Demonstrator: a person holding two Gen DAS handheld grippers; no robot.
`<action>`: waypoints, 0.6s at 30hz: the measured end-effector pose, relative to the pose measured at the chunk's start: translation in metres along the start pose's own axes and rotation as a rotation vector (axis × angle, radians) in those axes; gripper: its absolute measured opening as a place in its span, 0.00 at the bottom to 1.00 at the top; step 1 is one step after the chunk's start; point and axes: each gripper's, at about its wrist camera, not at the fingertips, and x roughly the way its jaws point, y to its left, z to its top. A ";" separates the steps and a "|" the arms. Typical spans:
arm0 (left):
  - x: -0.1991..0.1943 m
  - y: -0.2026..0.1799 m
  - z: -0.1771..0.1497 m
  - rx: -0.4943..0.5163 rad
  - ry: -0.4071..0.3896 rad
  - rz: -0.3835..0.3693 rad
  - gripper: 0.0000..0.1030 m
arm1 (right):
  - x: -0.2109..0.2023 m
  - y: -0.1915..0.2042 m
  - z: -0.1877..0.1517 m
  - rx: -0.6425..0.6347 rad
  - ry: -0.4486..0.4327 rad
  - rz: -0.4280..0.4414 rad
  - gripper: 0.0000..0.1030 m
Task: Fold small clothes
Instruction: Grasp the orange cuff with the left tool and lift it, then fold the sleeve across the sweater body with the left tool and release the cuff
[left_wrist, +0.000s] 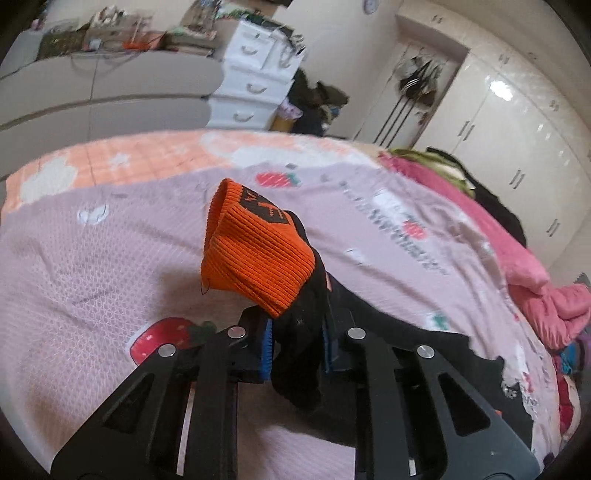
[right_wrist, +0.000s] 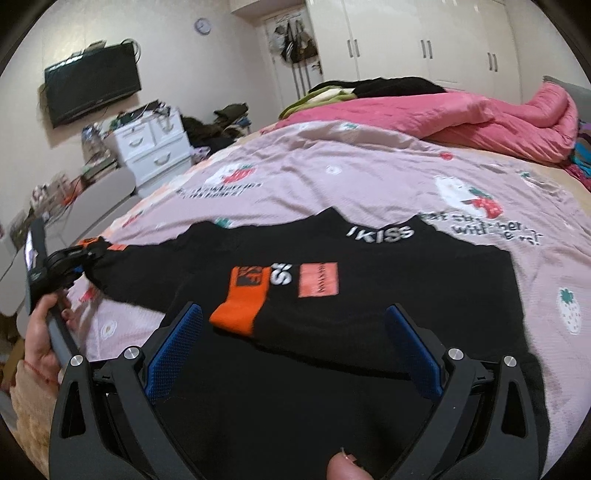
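A black sweatshirt with white lettering lies flat on the bed, collar away from me. One sleeve is folded across its chest and ends in an orange cuff. My right gripper hovers open just above that cuff, with nothing between its blue pads. My left gripper is shut on the black sleeve just behind the other orange cuff, which stands lifted off the sheet. In the right wrist view the left gripper holds that sleeve out at the left, with a hand behind it.
The lilac strawberry-print sheet covers the bed. A pink quilt and dark clothes are piled at the far right. A white drawer unit, a wall television and white wardrobes stand beyond. A thumb shows at the bottom edge.
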 end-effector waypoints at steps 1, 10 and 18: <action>-0.005 -0.005 0.000 0.010 -0.011 -0.011 0.11 | -0.002 -0.004 0.001 0.008 -0.005 -0.004 0.96; -0.047 -0.071 -0.013 0.125 -0.053 -0.182 0.11 | -0.024 -0.035 0.008 0.085 -0.055 -0.043 0.96; -0.066 -0.118 -0.036 0.174 -0.023 -0.336 0.11 | -0.037 -0.063 0.011 0.153 -0.083 -0.081 0.96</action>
